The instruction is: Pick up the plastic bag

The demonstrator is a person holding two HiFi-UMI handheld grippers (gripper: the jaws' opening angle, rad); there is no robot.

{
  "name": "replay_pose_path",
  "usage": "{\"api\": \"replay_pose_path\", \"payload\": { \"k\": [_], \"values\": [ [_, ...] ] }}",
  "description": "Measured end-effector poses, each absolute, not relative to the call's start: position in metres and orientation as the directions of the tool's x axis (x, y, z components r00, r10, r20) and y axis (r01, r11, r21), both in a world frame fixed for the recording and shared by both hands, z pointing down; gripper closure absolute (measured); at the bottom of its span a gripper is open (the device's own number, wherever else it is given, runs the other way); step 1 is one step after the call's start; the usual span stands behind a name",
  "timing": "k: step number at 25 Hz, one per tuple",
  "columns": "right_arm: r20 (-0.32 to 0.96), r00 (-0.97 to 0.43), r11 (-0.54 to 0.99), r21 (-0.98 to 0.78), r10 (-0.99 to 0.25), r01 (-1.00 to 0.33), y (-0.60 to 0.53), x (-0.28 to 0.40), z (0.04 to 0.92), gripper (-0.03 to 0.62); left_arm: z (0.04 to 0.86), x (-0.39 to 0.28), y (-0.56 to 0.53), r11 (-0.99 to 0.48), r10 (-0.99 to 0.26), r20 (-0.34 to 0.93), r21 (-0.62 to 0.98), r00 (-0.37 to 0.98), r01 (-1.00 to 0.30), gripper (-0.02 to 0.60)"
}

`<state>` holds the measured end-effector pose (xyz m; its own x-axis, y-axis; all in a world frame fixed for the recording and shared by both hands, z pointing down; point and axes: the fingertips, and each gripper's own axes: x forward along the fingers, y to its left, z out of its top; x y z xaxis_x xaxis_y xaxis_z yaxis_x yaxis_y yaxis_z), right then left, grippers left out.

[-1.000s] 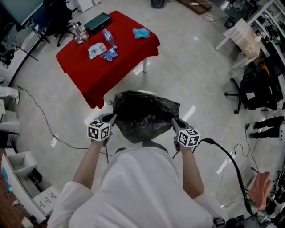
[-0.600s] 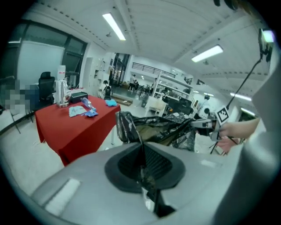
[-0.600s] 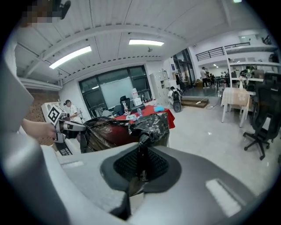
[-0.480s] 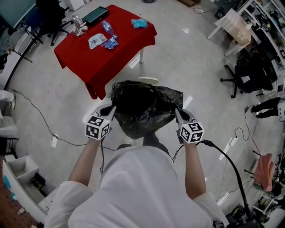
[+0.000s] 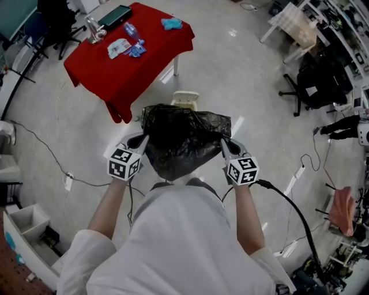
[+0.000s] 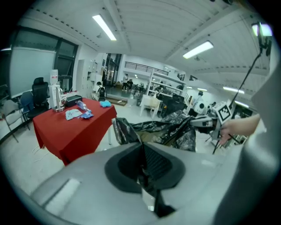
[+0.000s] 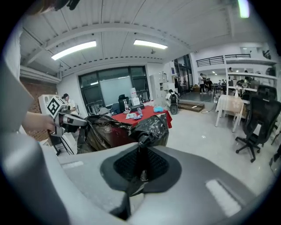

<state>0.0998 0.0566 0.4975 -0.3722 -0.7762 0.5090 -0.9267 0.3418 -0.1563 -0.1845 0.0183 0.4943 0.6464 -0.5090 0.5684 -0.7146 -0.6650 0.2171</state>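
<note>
- Head view shows the plastic bag (image 5: 184, 141) up off the floor, its mouth stretched out between the two grippers in front of the person's chest.
- Left gripper view shows the left gripper (image 6: 141, 145) with its jaws pressed together on a pinched fold of the bag's black film, at the left edge of the rim.
- Right gripper view shows the right gripper (image 7: 141, 151) clamped in the same way on a twisted bit of the rim at the bag's right edge, with no gap between the jaws.
- Judged from this, the pickup is all but done, with both sides gripped and the bag hanging between them.
- The bag's bottom lies close to the person's body in the head view, so it probably clears the floor, though that view does not settle it.
- What seems left is only to hold it steady or carry it off; nothing shows where it should go.
- Counts for the task: one plastic bag, two grippers, both closed on it.
- Counts around it: one red table (image 5: 144, 60), well apart from the bag.
- On that table lie one blue cloth (image 5: 171, 23), one clear bottle (image 5: 130, 30), one dark flat case (image 5: 114, 16) and a small cluster of packets (image 5: 119, 48).
- One pale stool (image 5: 185, 99) stands on the floor just beyond the bag.
</note>
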Motion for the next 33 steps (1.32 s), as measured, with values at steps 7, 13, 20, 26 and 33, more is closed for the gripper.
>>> {"api": "replay_pose_path", "payload": {
  "k": [7,13,20,26,33],
  "values": [
    [0.439,-0.416,0.358,-0.211,-0.797,-0.909,0.074,0.128,0.473,0.592,0.467,-0.169,0.025,-0.612,-0.589,0.535,0.194,0.606,-0.767,0.575],
    [0.389,-0.449,0.387,-0.231,-0.804,-0.893,0.075,0.143,0.457,0.592,0.453,-0.148,0.027,-0.596,-0.616,0.511,0.195,0.599,-0.779,0.575],
    [0.376,-0.472,0.402,-0.252,-0.798,-0.88,0.07,0.16,0.456,0.592,0.442,-0.13,0.027,-0.55,-0.657,0.473,0.232,0.587,-0.803,0.575],
    [0.371,-0.467,0.398,-0.248,-0.803,-0.883,0.064,0.175,0.455,0.592,0.436,-0.123,0.033,-0.534,-0.675,0.449,0.25,0.585,-0.808,0.575],
    [0.344,-0.465,0.394,-0.259,-0.816,-0.882,0.052,0.174,0.445,0.592,0.421,-0.126,0.033,-0.51,-0.708,0.426,0.244,0.564,-0.825,0.575]
  ]
}}
